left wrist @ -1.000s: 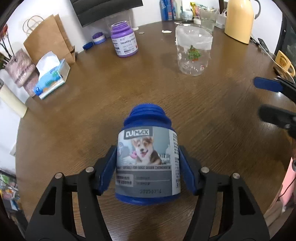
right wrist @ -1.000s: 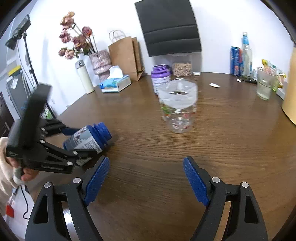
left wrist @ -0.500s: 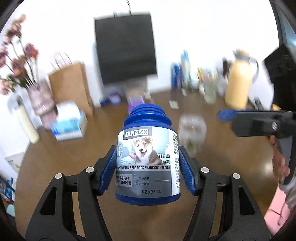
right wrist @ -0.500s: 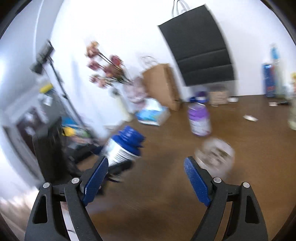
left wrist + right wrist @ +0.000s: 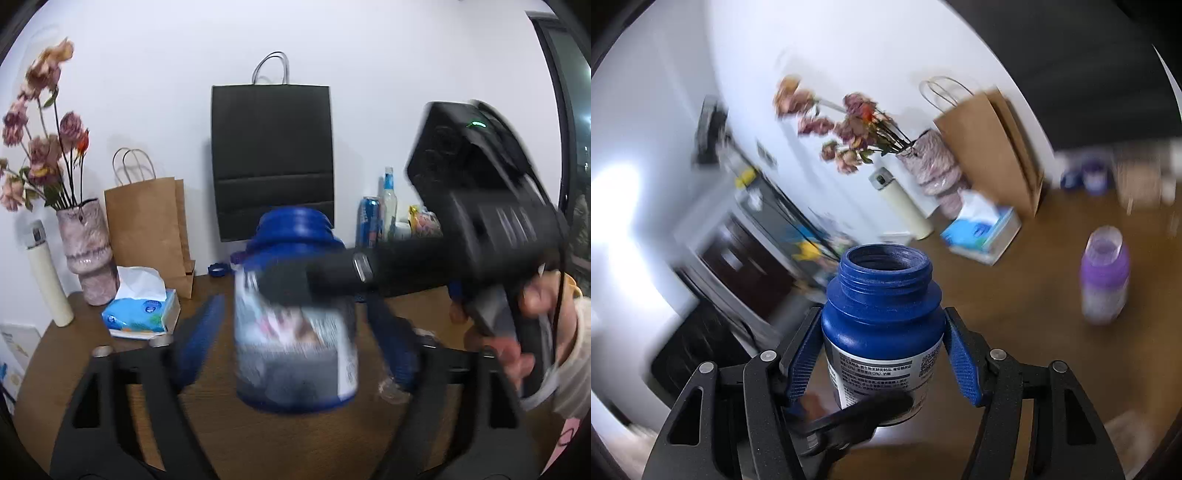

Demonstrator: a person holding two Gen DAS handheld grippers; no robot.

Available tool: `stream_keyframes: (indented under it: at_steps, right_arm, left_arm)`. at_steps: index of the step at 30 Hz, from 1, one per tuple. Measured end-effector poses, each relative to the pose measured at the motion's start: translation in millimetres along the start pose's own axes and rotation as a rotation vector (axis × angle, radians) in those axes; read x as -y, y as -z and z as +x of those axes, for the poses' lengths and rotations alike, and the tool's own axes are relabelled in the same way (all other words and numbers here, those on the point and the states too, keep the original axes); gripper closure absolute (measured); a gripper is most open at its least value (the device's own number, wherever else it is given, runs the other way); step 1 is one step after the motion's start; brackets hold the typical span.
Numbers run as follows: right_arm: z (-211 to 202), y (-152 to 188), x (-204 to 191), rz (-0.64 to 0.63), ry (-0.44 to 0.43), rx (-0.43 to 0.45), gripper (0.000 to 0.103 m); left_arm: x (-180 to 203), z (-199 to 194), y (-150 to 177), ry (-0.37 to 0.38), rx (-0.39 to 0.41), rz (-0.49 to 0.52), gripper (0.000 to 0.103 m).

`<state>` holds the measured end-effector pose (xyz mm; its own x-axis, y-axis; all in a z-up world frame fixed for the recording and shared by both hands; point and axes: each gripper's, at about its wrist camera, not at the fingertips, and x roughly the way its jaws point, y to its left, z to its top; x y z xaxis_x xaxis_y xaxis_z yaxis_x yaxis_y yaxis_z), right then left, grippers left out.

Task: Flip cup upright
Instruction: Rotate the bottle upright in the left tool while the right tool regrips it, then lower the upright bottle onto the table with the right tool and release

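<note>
Blue bottle [image 5: 882,328] held off the table [image 5: 1052,354], mouth up.
My right claw [image 5: 882,354] clamps its sides; left claw [image 5: 295,347] looks spread around it, blurred.

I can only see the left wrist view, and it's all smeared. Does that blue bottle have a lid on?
Observer: No. The right wrist view looks into the blue bottle's open mouth, and there is no lid.
Operator: What's the black bar crossing it?
Observer: Part of the right tongs. Their blue pads sit against both sides of the bottle.
Operator: Is anything hidden behind it?
Observer: A purple bottle stands on the table, off to one side.
</note>
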<state>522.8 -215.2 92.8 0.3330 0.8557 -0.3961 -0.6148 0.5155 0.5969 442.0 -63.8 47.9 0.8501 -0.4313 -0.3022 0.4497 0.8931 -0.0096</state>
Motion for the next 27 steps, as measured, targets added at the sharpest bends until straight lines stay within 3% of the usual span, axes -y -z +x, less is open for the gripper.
stream_keyframes:
  at_steps: [1,3,5,6,8,15,18,21,23,27]
  right_arm:
    - [2.8,1.2,-5.0,-0.064,0.023,0.001,0.035]
    - [10.6,8.7,-26.5,-0.286,0.179,0.009,0.035]
    - [18.1,16.1,-44.2,-0.475,0.351,0.032,0.035]
    - [22.2,20.6,-49.4,-0.551,0.407,0.037,0.035]
    - [27.5,28.9,-47.8,-0.626,0.435,0.046,0.035]
    - [37.1,38.6,-0.7,-0.531,0.381,0.022,0.034]
    - [31.0,51.8,-3.1,-0.541,0.408,0.008,0.034]
    - [20.6,69.4,-9.0,-0.48,0.396,0.062,0.034]
    - [16.7,84.8,-6.2,-0.422,0.372,0.077,0.034]
    - [29.4,104.7,0.9,-0.37,0.38,-0.005,0.034]
  left_arm:
    - [-3.3,3.0,0.0,0.0,0.004,-0.006,0.021]
    - [-4.8,19.8,2.5,0.03,-0.033,0.035,0.023]
    - [0.1,29.3,13.1,0.032,-0.03,0.093,0.042]
    - [1.7,31.8,17.3,0.028,-0.024,0.112,0.043]
    - [3.2,36.0,26.9,0.023,0.003,0.139,0.043]
    - [7.1,63.5,50.2,0.021,-0.104,0.115,0.043]
    - [12.2,56.3,58.4,0.032,-0.1,0.12,0.043]
    - [18.0,43.2,63.3,0.063,-0.122,0.105,0.043]
    - [23.8,38.7,72.7,0.071,-0.175,0.116,0.043]
    - [29.8,44.5,97.0,0.039,-0.298,0.138,0.043]
